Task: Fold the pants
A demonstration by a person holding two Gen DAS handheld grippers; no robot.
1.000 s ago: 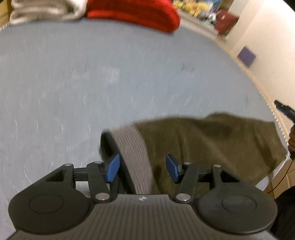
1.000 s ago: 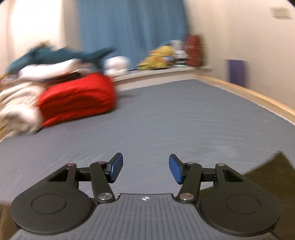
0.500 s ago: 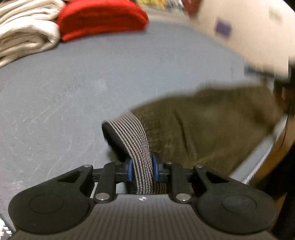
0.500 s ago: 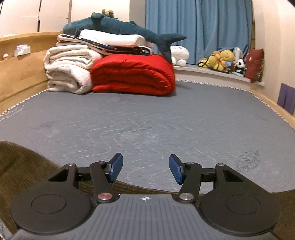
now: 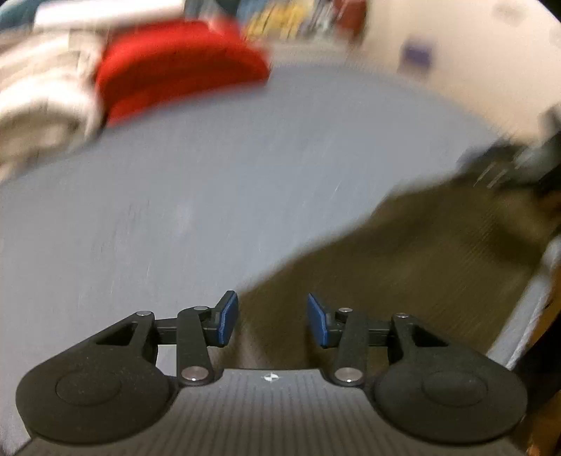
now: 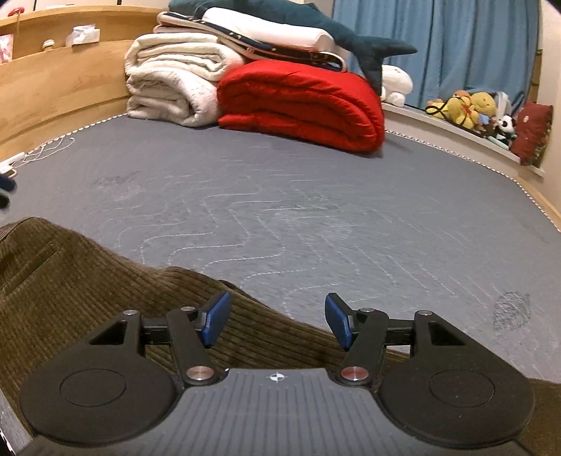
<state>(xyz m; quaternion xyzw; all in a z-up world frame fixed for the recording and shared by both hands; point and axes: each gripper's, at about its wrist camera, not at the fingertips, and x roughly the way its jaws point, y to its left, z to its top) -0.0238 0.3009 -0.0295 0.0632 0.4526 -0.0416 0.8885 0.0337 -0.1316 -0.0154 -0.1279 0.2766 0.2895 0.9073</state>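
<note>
Olive-brown corduroy pants (image 5: 420,266) lie on the grey mattress (image 5: 196,182) near its front edge. They also show in the right wrist view (image 6: 80,291). My left gripper (image 5: 272,317) is open and empty, its blue pads (image 5: 226,317) over the near edge of the pants. The left wrist view is blurred. My right gripper (image 6: 277,321) is open and empty, held over the far edge of the pants. The other gripper shows blurred at the right edge of the left wrist view (image 5: 519,165).
A folded red quilt (image 6: 301,101), white blankets (image 6: 171,84) and a plush shark (image 6: 315,24) are stacked at the head of the mattress (image 6: 280,210). A wooden headboard (image 6: 52,84) is at left. Soft toys (image 6: 470,108) sit on a ledge at right.
My left gripper was shut on the striped waistband half a second ago; now it is open and the waistband is out of sight. The right gripper has come lower over the pants.
</note>
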